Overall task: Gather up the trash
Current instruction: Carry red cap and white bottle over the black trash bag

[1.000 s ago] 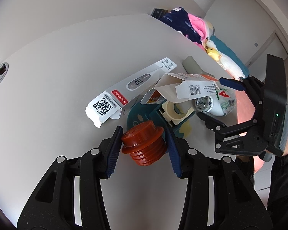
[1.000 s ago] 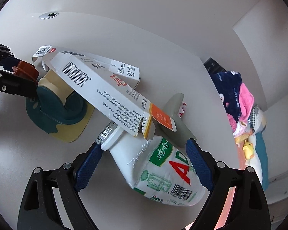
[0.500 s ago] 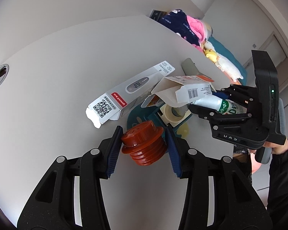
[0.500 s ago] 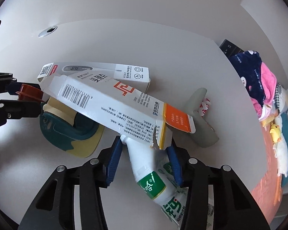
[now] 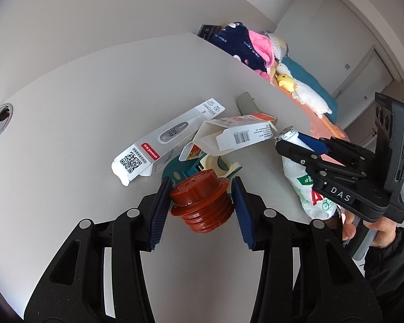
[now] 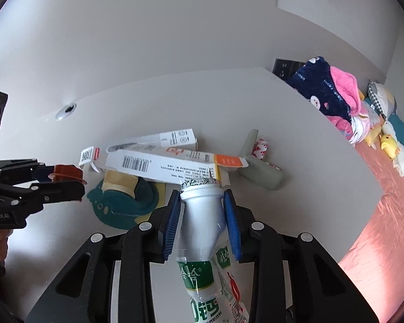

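The white table [image 5: 67,86] filled most of both views, with a heap of clothes and soft toys [image 6: 336,94] beyond its far edge at the upper right.

In the left wrist view the right gripper [image 5: 296,145] reached in from the right edge, angled down and toward the left, with a hand [image 5: 382,223] in a dark sleeve on its grip at the lower right. In the right wrist view the left gripper [image 6: 64,180] came in level from the left edge, fingers of its hand visible at the lower left.

The right gripper's jaws had just been closing, and its blue pads [image 6: 175,223] pressed on both sides of the neck of a white drink bottle [image 6: 204,215]. The bottle's torn foil mouth pointed up the frame past the fingertips, its green-labelled body trailing down between the arms to the bottom edge. The mouth sat just under the edge of an opened white carton [image 6: 169,165] in the middle of the frame.

The left gripper's pads clamped a red-brown ribbed plug [image 5: 202,202] at centre frame, its broad cap toward the pile.

Beyond it lay a thermometer box [image 5: 169,142] up and to the left, the carton to its right, and beneath them a teal and yellow tape dispenser [image 6: 126,202]. A grey-green wrapper [image 6: 258,169] lay right of the carton.
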`<action>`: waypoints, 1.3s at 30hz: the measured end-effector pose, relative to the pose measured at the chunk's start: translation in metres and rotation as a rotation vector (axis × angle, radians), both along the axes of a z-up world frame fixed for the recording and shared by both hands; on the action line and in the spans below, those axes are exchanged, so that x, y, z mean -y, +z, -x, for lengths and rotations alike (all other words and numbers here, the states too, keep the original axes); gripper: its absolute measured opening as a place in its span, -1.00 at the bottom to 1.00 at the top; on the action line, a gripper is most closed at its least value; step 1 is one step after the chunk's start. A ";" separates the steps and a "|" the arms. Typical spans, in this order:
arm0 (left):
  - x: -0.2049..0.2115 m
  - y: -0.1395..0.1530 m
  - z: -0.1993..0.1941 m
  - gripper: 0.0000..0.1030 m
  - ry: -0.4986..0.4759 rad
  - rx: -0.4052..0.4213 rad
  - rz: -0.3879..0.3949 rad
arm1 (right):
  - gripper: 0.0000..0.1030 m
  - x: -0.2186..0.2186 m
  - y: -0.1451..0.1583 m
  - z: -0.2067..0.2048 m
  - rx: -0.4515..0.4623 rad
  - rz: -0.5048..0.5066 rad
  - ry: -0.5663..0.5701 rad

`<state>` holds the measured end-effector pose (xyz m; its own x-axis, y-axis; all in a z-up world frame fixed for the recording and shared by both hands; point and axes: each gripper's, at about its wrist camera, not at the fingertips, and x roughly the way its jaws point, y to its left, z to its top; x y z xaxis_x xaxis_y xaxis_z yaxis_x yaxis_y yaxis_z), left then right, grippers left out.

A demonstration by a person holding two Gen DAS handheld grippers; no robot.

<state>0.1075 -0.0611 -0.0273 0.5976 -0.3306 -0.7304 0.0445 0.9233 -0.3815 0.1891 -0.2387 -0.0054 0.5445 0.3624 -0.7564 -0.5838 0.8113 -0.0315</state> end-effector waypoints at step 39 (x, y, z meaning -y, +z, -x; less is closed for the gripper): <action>0.164 0.044 0.054 -0.13 -0.314 0.105 -0.045 | -0.33 0.161 0.073 0.125 0.190 -0.148 -0.273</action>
